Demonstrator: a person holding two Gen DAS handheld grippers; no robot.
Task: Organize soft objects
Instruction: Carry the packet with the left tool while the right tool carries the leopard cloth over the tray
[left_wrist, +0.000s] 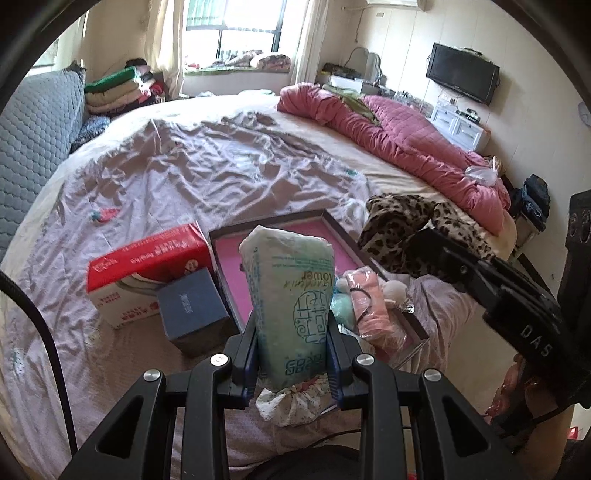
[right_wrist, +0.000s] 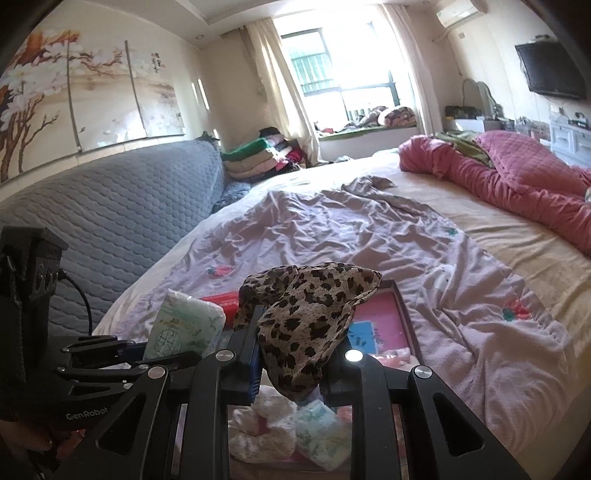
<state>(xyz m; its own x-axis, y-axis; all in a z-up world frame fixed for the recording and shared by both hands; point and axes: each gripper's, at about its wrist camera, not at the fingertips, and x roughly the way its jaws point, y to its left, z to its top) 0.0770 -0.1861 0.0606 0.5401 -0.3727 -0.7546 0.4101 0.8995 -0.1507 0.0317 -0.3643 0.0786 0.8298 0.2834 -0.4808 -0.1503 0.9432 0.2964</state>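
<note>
On rumpled bed sheet (left_wrist: 192, 162), pink-lined tray (left_wrist: 229, 254), sunlit window (left_wrist: 236, 22), wall television (left_wrist: 461, 72)

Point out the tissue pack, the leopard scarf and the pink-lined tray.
tissue pack (left_wrist: 291, 291): left wrist view, printed front.
leopard scarf (right_wrist: 306, 314): right wrist view, bunched middle.
pink-lined tray (left_wrist: 258, 225): left wrist view, dark far rim.
</note>
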